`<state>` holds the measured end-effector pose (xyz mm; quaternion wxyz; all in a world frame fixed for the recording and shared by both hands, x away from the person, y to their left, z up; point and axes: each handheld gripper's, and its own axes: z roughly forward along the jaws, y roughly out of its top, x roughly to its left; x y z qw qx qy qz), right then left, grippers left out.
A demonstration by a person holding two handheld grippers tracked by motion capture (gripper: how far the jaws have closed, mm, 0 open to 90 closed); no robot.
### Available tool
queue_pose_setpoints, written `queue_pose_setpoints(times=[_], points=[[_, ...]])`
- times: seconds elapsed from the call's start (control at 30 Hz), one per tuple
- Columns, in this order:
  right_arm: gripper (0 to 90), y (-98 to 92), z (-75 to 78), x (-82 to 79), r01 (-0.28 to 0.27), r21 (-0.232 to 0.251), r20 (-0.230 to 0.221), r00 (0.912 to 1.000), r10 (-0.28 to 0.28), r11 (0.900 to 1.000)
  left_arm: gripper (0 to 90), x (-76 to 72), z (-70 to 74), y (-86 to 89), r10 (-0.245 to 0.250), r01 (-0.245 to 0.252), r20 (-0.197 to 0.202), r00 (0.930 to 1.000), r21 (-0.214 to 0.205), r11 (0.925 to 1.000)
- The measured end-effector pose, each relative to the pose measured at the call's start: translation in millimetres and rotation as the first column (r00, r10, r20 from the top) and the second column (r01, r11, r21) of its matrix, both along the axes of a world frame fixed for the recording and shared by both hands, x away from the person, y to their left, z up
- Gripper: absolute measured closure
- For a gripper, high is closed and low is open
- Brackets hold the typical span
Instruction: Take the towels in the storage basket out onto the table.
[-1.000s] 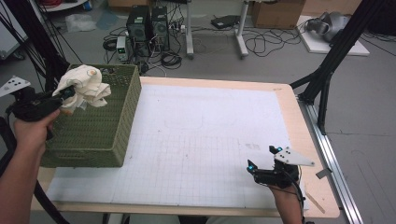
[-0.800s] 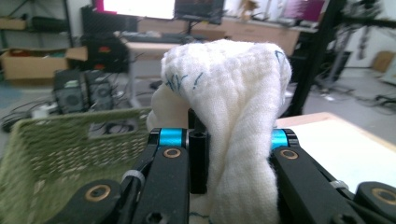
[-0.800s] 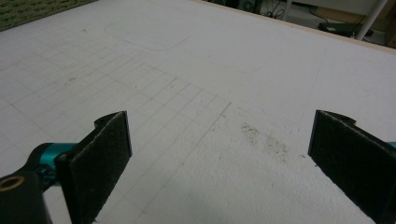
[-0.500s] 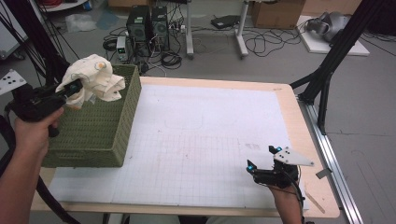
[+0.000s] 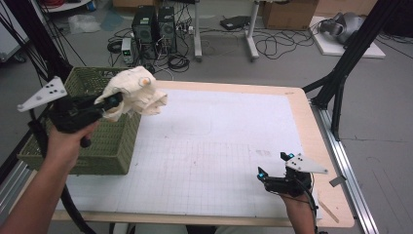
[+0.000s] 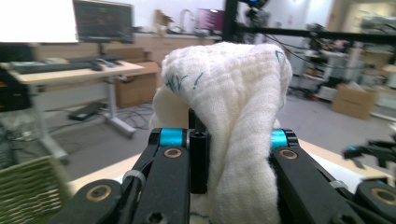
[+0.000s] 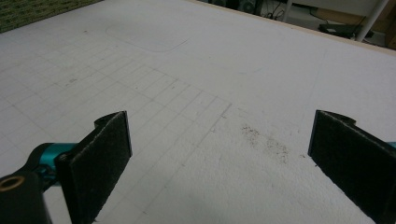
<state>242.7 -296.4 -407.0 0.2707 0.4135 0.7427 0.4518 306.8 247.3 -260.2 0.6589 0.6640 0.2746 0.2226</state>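
Right gripper (image 5: pixel 273 175): sits low at the lower right of the high view, on the white gridded mat; its 2 jaws stand wide apart with nothing between them. In the right gripper view the 2 dark pads (image 7: pixel 100 154) frame bare mat.
Right hand: comes in from the bottom edge of the high view, beneath the grey 3-cornered plate (image 5: pixel 304 164).
Mat (image 5: pixel 219 161): white, with a grid of fine lines and a faint rounded outline drawn toward its middle; a small dark smudge lies between the right gripper's pads in the right gripper view.
Left hand (image 5: pixel 68 144): at the left of the high view, forearm rising from the lower left corner, wrapped around the black gripper body.
Left gripper (image 5: pixel 114 101): held up in the air at the left, pointing toward the centre of the frame; its jaws are closed tight on the cloth.
Cloth (image 5: pixel 136 92): white, crumpled, with small blue marks; pinched by the left gripper, it hangs above the basket's right rim and the mat's left edge. In the left gripper view it bulges up between the 2 jaws (image 6: pixel 233 116).
Basket (image 5: pixel 104 146): green woven, at the left edge of the table, below and behind the cloth.
Table (image 5: pixel 321 146): pale wooden edge frames the mat.
Floor beyond: computer towers (image 5: pixel 153 24) and loose cables at the top of the high view.
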Motion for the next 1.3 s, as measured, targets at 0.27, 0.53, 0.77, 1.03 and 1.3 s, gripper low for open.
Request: queue_pose_setpoints(times=[0.27,0.53,0.77,1.03,1.3], points=[[5.2,-0.2,0.3,-0.2,0.000,-0.002,0.004,1.0000,0.000,1.0000,78.4,0.2,-10.5,-44.9,-0.119,0.119,-0.016,0.9928,0.015,0.9928],[5.2,-1.2,0.8,-0.7,0.007,0.004,0.002,1.0000,-0.007,1.0000,78.3,2.7,-35.1,-85.6,-0.169,0.170,-0.029,0.9852,0.029,0.9851],[5.2,-2.0,0.8,-1.0,0.008,0.005,0.003,1.0000,-0.008,1.0000,78.2,4.0,-64.3,-124.5,-0.212,0.216,-0.060,0.9754,0.062,0.9745],[5.2,-2.2,0.5,-1.1,0.011,0.005,0.002,0.9999,-0.011,0.9999,78.1,5.0,-92.8,-163.0,-0.275,0.283,-0.088,0.9574,0.087,0.9553],[5.3,-2.1,0.1,-0.4,0.009,0.002,0.000,1.0000,-0.009,1.0000,77.7,14.8,-123.1,-193.8,-0.322,0.347,-0.198,0.9260,0.111,0.9312]])
